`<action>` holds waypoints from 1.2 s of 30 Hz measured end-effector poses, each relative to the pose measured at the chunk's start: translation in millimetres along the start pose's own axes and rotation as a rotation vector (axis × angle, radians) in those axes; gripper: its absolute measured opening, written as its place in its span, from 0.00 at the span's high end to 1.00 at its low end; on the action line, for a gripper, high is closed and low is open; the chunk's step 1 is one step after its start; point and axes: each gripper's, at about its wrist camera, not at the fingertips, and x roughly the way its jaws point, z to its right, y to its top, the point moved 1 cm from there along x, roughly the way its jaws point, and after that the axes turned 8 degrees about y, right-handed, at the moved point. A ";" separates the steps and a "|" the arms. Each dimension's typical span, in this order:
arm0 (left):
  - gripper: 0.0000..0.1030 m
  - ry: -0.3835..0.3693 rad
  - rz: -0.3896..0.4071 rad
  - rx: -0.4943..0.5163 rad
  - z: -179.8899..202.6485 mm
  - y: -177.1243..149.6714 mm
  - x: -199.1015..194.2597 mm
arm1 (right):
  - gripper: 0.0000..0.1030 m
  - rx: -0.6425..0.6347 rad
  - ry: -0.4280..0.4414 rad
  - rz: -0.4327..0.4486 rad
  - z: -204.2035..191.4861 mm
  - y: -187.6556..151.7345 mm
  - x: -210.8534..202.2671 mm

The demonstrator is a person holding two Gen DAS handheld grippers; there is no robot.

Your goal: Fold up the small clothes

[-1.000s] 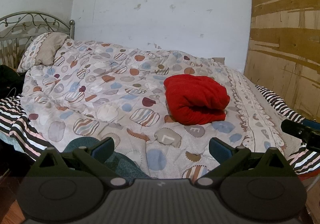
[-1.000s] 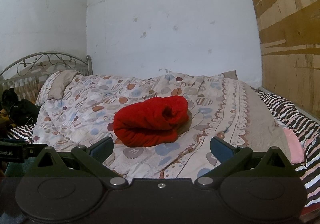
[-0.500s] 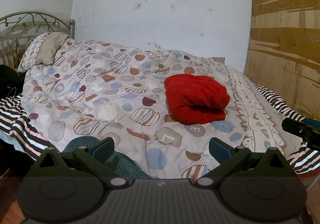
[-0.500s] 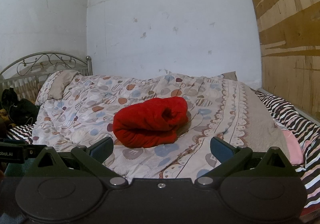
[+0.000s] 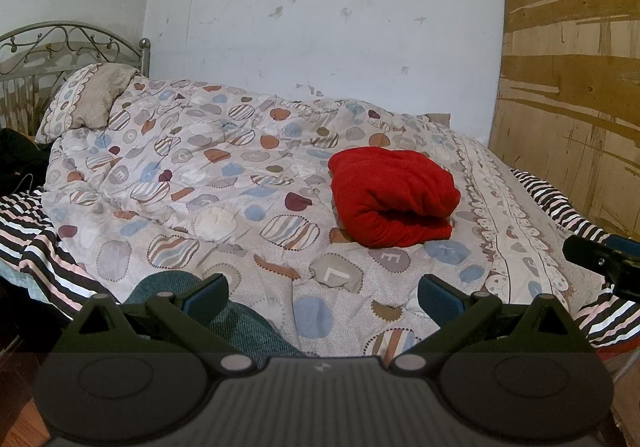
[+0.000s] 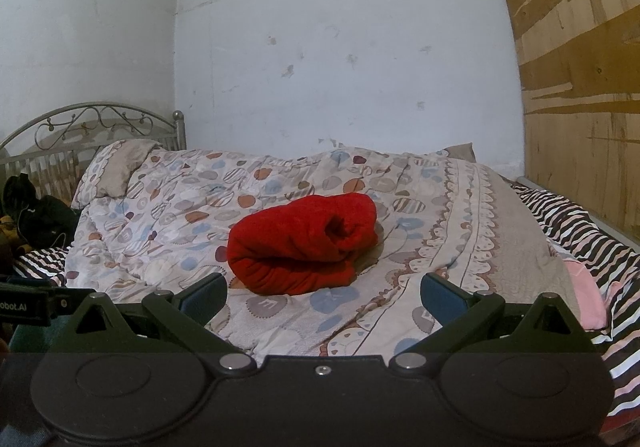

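Spreading wide at the near edge: the left gripper (image 5: 322,293) is held with its blue-padded fingers (image 5: 208,293) far apart, and nothing is gripped between them.
Right gripper (image 6: 322,293): its fingers are likewise seen spread wide, with nothing held; both tools are kept short of the bed, clear of the garment.
Teal cloth (image 5: 236,321): a patch is seen just beyond the left gripper's left finger, at the quilt's near edge.
Quilt (image 5: 224,203): a pale cover printed with dots and stripes is spread across the bed.
Red garment (image 6: 304,243): it is laid folded into a thick bundle on the quilt, well ahead of both grippers, right of centre in the left view (image 5: 394,197).
Striped sheet (image 6: 576,223): black-and-white bands are shown along the bed's right side.
Pillow (image 5: 94,99): it is propped at the far left, by the metal headboard (image 6: 92,123).
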 end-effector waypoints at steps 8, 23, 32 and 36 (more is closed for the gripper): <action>0.00 0.000 -0.001 0.000 0.1 0.1 0.1 | 0.00 -0.001 0.001 -0.001 0.2 0.1 0.2; 0.00 -0.007 -0.015 -0.007 -0.1 -2.4 -1.6 | 0.00 -0.002 0.000 -0.001 -0.5 -0.1 0.4; 0.01 0.033 0.033 0.050 11.0 1.3 -6.8 | 0.00 0.000 0.000 -0.002 -0.7 0.7 0.4; 0.01 0.023 0.044 0.048 11.3 3.0 -8.2 | 0.00 -0.001 0.000 -0.002 -0.7 0.6 0.4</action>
